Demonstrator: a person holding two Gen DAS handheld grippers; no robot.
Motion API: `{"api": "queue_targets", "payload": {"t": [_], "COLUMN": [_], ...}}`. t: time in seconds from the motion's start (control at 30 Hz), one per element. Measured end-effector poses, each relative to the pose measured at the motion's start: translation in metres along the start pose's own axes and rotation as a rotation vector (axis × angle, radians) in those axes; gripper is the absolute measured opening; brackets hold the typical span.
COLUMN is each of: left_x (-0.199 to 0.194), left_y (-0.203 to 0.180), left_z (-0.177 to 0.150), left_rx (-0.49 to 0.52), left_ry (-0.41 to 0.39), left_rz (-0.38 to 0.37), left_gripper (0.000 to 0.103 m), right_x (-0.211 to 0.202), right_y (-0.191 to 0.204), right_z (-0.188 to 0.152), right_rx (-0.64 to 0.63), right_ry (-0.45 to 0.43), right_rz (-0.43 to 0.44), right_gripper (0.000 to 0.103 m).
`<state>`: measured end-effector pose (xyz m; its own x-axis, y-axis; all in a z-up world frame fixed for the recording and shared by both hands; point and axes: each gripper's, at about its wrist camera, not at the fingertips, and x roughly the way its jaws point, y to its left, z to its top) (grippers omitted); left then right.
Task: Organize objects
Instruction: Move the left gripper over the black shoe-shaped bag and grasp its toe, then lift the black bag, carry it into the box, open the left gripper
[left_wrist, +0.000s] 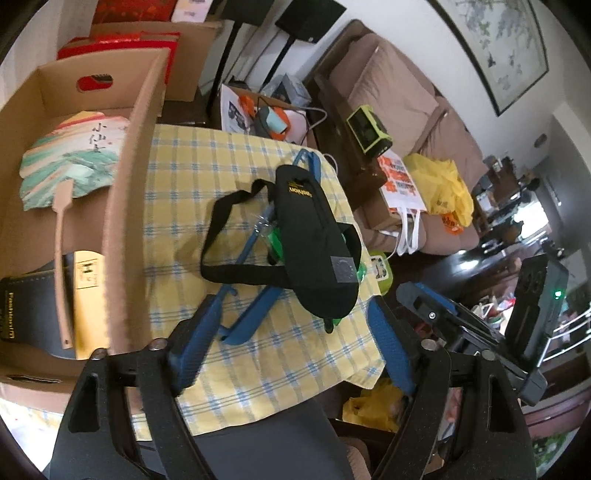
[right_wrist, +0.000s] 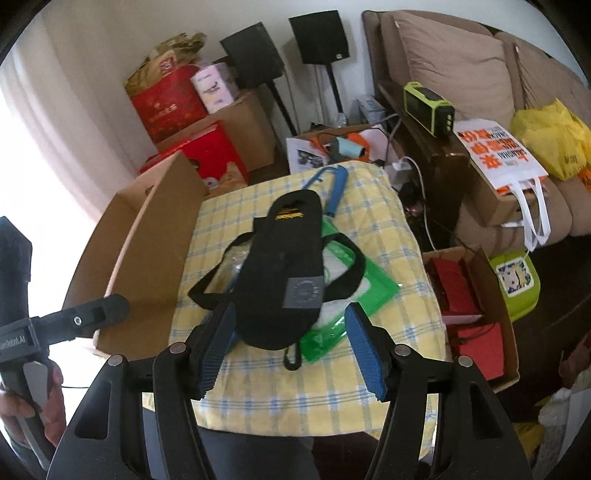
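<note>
Box: a large open brown cardboard box (left_wrist: 129, 206) stood at the left edge of the yellow-and-blue checked tablecloth (left_wrist: 184, 177); inside it lay a flat paper hand fan with green and pink painting and a wooden handle (left_wrist: 70, 162), a black item with gold letters (left_wrist: 22, 314) and a yellow packet (left_wrist: 86, 295).
Cloth: a black fabric sandal with straps (left_wrist: 314, 236) lay on top of a green transparent plastic pouch (right_wrist: 369, 288) and a blue metal hacksaw frame (left_wrist: 255, 317).
Left gripper (left_wrist: 291, 354): jaws wide apart, nothing between the blue pads; it was above the near cloth.
Right gripper (right_wrist: 291, 350): jaws open; the sandal's near end was between the pads, not pressed.
</note>
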<state>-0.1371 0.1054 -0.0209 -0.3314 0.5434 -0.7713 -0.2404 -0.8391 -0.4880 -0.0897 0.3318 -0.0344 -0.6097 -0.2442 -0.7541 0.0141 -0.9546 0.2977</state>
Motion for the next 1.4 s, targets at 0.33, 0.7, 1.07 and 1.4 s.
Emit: {"api": "queue_targets", "payload": {"t": [0.33, 0.7, 1.07, 1.4], "left_x": [0.035, 0.075, 0.096, 0.106], "left_y": [-0.020, -0.011, -0.004, -0.002], "left_z": [0.008, 0.011, 0.013, 0.010], "left_rx": [0.009, -0.059, -0.082, -0.048], "left_ry": [0.023, 0.071, 0.104, 0.113], "left_rz": [-0.005, -0.055, -0.064, -0.032], "left_gripper": [0.096, 0.076, 0.052, 0.028], "right_x": [0.023, 0.049, 0.073, 0.080], "right_y": [-0.029, -0.049, -0.051, -0.044], "right_z": [0.002, 0.006, 0.010, 0.006], "right_rx": [0.123, 0.186, 0.201, 0.173], "right_ry": [0.031, 0.059, 0.083, 0.099], "right_rz": [0.087, 0.137, 0.164, 0.155], "right_gripper": [0.068, 0.044, 0.035, 0.020]}}
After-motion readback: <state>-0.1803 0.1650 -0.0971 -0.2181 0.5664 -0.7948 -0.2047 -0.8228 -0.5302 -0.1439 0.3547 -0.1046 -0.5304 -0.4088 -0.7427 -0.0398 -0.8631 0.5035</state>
